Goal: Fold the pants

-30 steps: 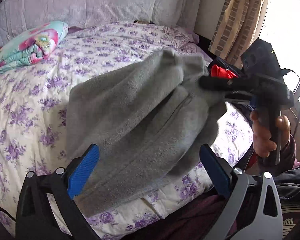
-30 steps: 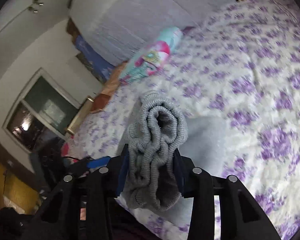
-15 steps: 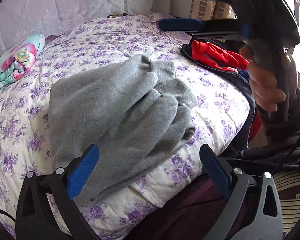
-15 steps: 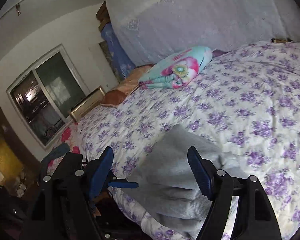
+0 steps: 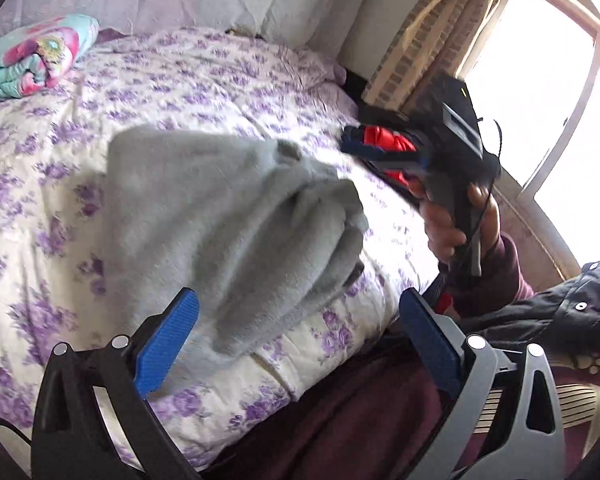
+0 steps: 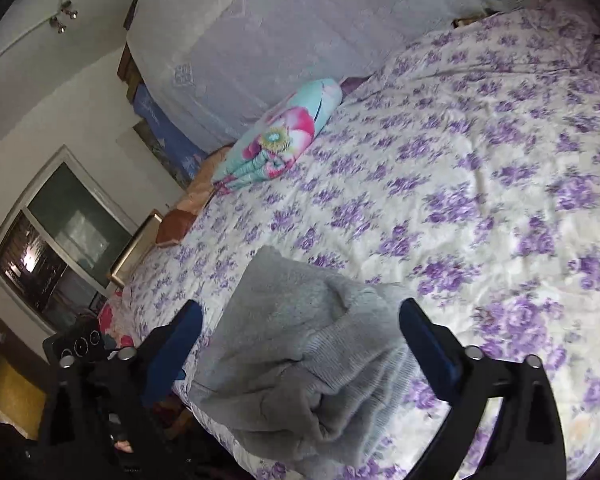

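Observation:
The grey pants lie folded in a thick bundle on the bed near its front edge, waistband end toward the right. My left gripper is open and empty, just short of the bundle's near end. My right gripper is open and empty, hovering over the ribbed waistband end of the pants. The right gripper also shows in the left wrist view, held in a hand to the right of the pants, apart from them.
The bed has a white cover with purple flowers. A rolled floral blanket lies at the far left by the headboard. Red and dark clothes lie at the bed's right edge, by a curtain and window.
One second ago my right gripper was shut on the pants' waistband and held it up. It has let go, the pants dropped onto the bed, and the gripper drew back right.

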Motion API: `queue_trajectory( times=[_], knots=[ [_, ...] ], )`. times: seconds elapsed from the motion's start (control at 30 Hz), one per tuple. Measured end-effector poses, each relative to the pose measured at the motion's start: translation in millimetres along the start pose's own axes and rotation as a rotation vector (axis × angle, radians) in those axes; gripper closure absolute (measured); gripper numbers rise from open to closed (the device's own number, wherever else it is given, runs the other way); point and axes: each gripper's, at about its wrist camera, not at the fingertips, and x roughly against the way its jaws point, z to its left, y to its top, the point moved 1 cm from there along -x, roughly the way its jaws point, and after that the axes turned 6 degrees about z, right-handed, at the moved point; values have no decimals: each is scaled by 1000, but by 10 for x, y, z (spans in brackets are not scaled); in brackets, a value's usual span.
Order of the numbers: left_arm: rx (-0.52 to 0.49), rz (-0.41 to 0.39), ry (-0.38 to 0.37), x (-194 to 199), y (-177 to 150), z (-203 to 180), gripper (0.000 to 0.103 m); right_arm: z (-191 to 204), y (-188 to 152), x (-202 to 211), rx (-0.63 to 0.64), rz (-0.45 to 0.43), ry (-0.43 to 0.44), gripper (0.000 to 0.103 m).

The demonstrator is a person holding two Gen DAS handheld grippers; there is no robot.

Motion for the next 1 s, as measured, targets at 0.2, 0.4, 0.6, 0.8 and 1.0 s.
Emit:
queue_trajectory(
  times=[0.2,0.4,0.6,0.8,1.0],
  knots=[
    [296,41,-137,-214,211,957,5,-532,-463,-53,-184,185,125,3],
    [306,113,-129,-715,496,1070,5,-503,-605,-761,-215,313,216,3],
    [255,133,20,-737,534,794,5,-248,-446,-971,-179,307,275,18],
    [193,62,53,-464,456,443,5,94,-518,-526,6,199,290,35],
    [212,22,-4,-472,1079,566,5,-24,13,-450,-15,172,273,35]
  ],
)
